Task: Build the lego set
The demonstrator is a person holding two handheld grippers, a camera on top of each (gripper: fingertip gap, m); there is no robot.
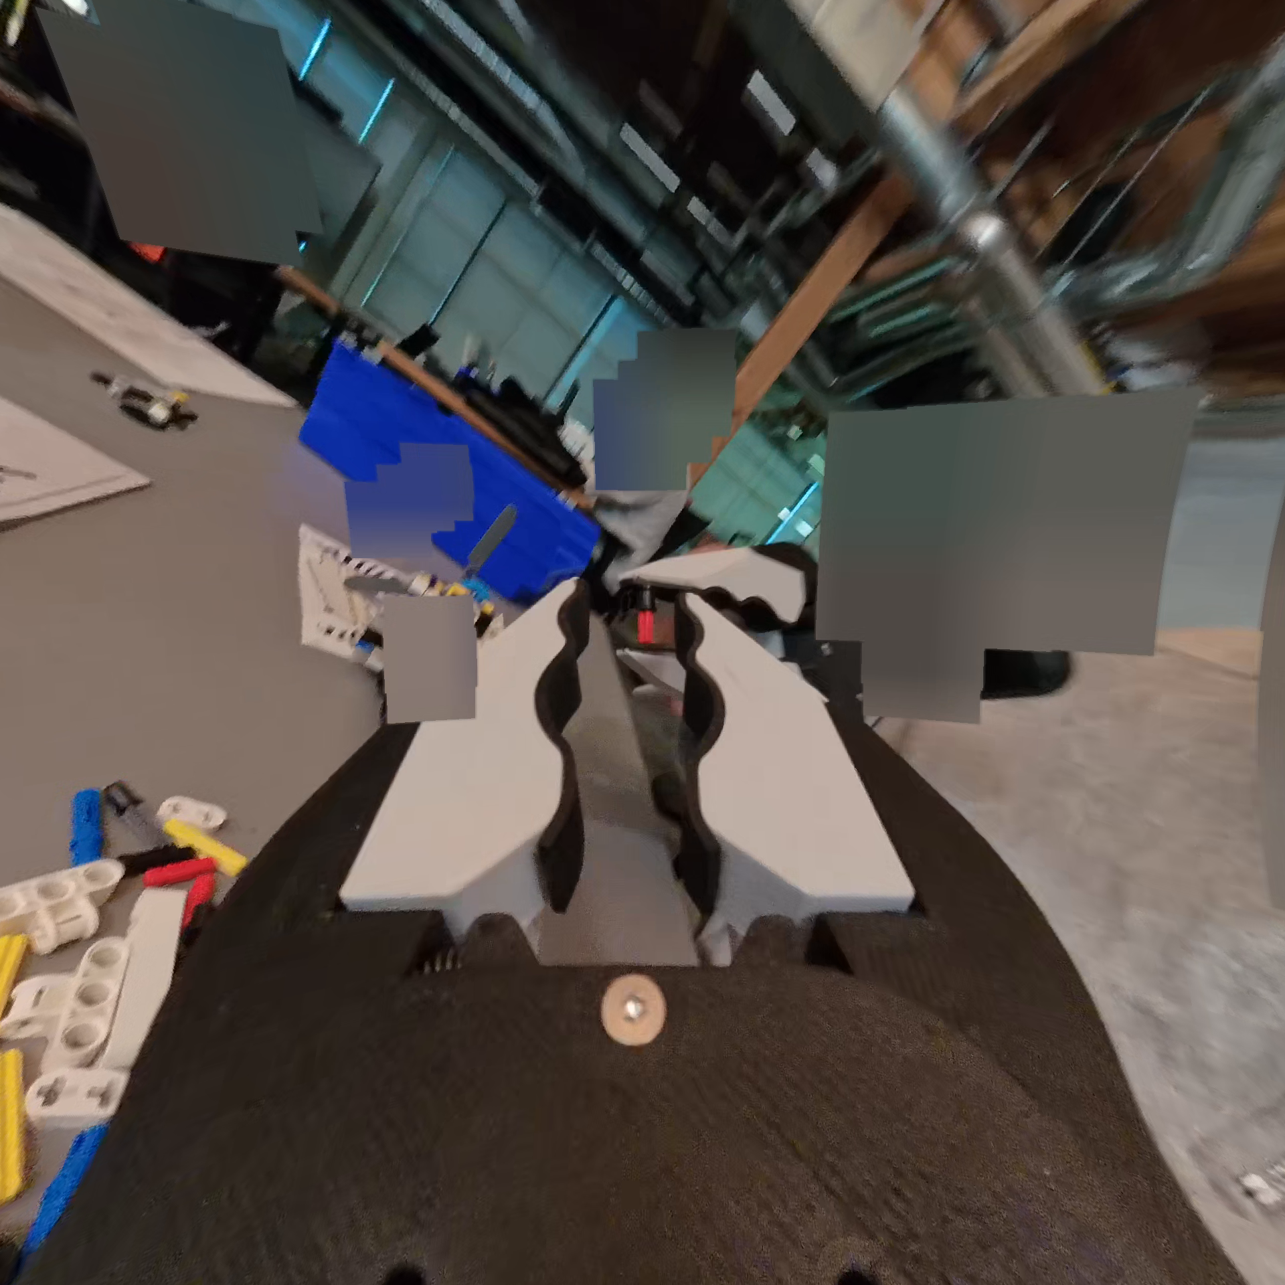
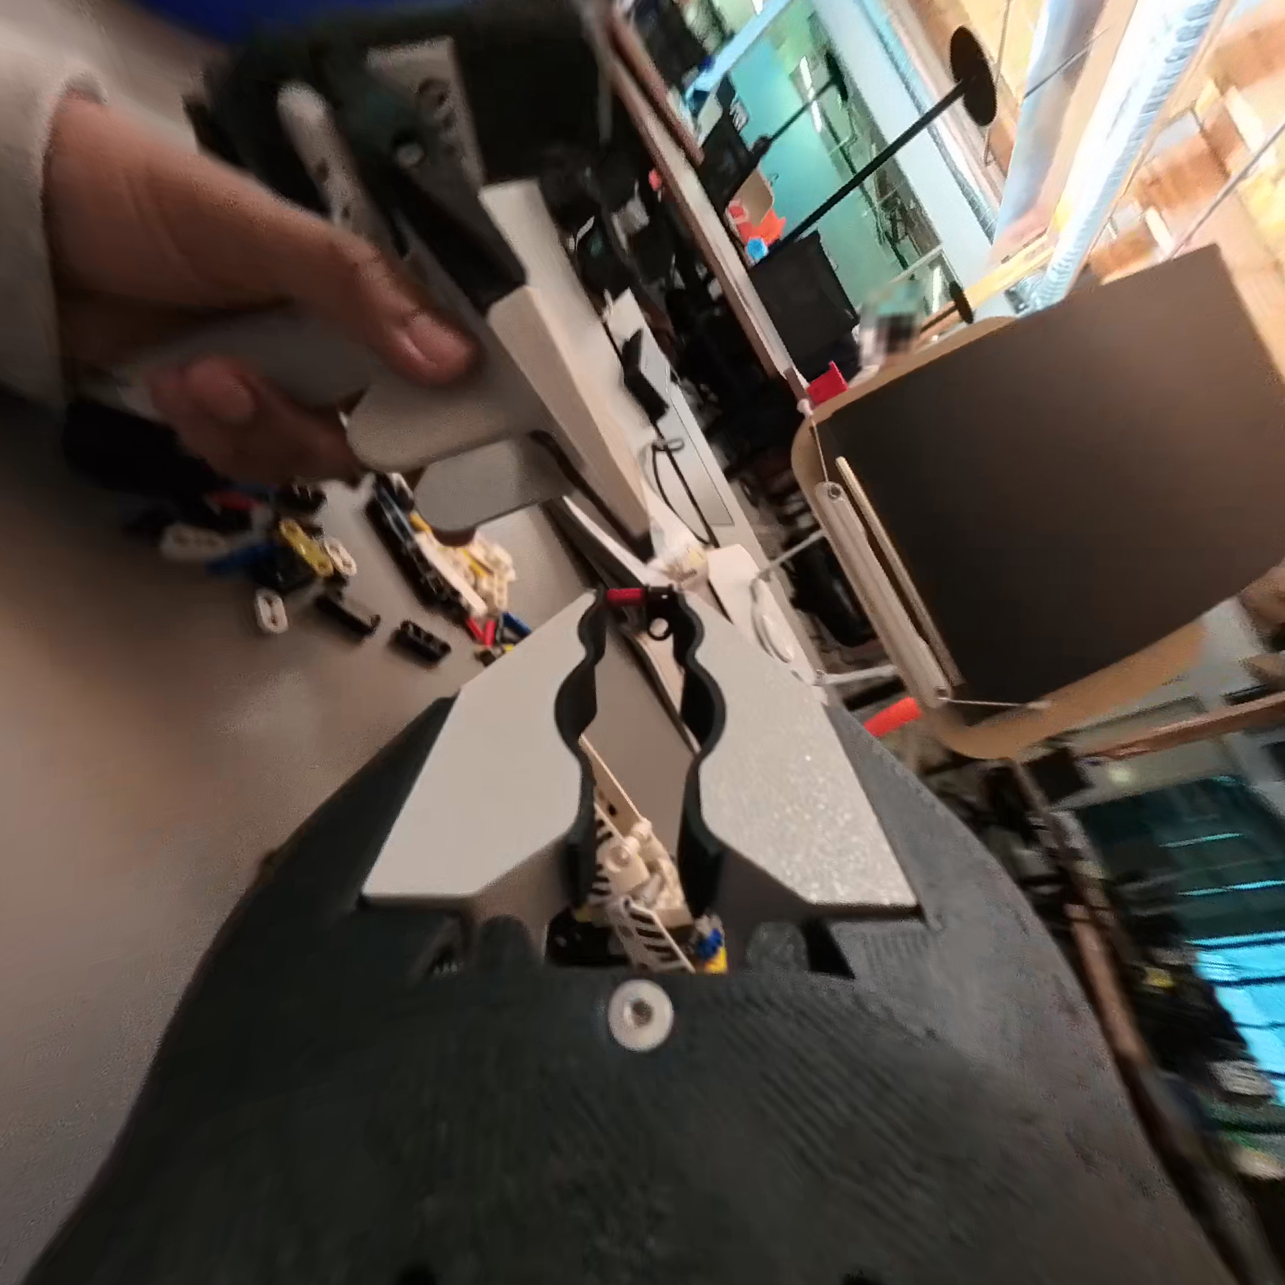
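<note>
Right tongs (image 2: 634, 599), at the centre of the right wrist view, pinch a small lego piece at their tips: a red pin (image 2: 624, 595) joined to a black connector (image 2: 657, 612), lifted clear of the tabletop (image 2: 104, 695). In the left wrist view the same red pin (image 1: 645, 624) shows just beyond the left tongs (image 1: 629, 598), whose fingers stand slightly apart; whether they touch the piece cannot be told, as the tips of the right tongs (image 1: 723, 577) crowd in there from the right.

Low in the right wrist view, seen through the gap between the fingers, sits a partly built white model (image 2: 643, 883) with striped panels and bits of blue and yellow. In the left middle of that frame loose pieces (image 2: 306, 556) in black, white, yellow, blue and red are scattered on the grey tabletop. Above them, upper left, a hand (image 2: 229, 313) grips the handle of the left tongs (image 2: 549, 417).

In the left wrist view, more loose pieces (image 1: 104, 925) lie at the lower left: white beams, yellow, red and blue pins. Another cluster of white parts (image 1: 341, 612) lies at centre left, just in front of a blue bin (image 1: 389, 417). Sheets of paper (image 1: 55, 466) lie at the far left edge. Both frames are blurred.
</note>
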